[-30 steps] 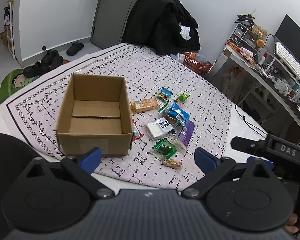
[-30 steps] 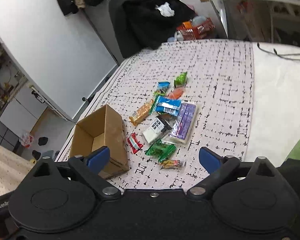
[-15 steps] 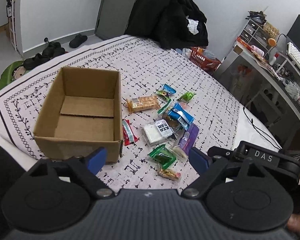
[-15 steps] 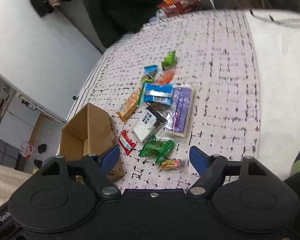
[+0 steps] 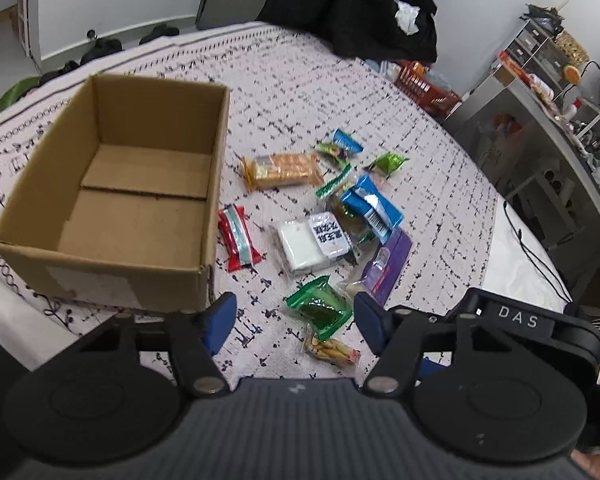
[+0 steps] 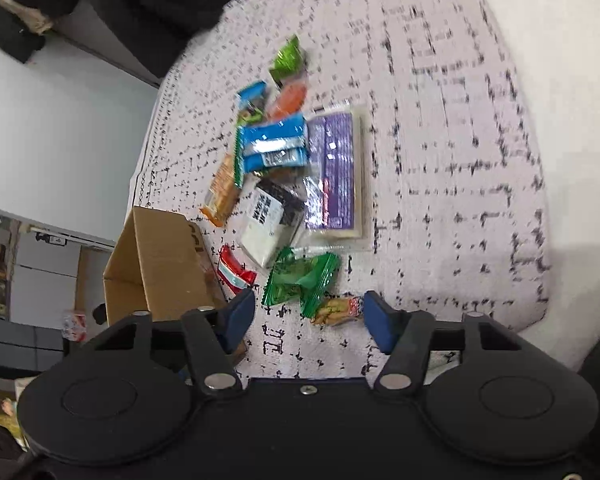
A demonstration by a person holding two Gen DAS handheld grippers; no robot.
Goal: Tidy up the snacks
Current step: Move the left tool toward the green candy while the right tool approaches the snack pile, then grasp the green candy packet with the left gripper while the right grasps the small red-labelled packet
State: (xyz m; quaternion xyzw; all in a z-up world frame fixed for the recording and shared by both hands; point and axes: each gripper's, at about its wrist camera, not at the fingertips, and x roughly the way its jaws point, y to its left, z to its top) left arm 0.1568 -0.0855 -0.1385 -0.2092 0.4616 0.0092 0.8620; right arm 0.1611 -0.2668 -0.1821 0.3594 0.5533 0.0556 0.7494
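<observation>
An empty cardboard box (image 5: 112, 200) stands open on a patterned cloth. Several snack packets lie to its right: a red one (image 5: 238, 238), a white one (image 5: 312, 238), an orange cracker pack (image 5: 282, 170), a blue one (image 5: 374, 210), a purple one (image 5: 386, 268), a green one (image 5: 320, 310) and a small peanut pack (image 5: 332, 350). My left gripper (image 5: 294, 322) is open and empty, just above the green and peanut packs. My right gripper (image 6: 308, 318) is open and empty, close over the green packet (image 6: 300, 278) and peanut pack (image 6: 336, 310), with the box (image 6: 156, 260) at its left.
The cloth (image 5: 300, 80) covers a table or bed with a white edge at the right (image 6: 560, 100). A black coat (image 5: 352, 4) hangs at the far end. A red basket (image 5: 426, 88) and a cluttered grey desk (image 5: 548, 120) stand beyond the right side. Shoes lie on the floor at far left.
Both grippers have moved forward and down toward the near snacks; box and packets look larger. Both sets of jaws have narrowed somewhat but stay open. No packet has moved.
</observation>
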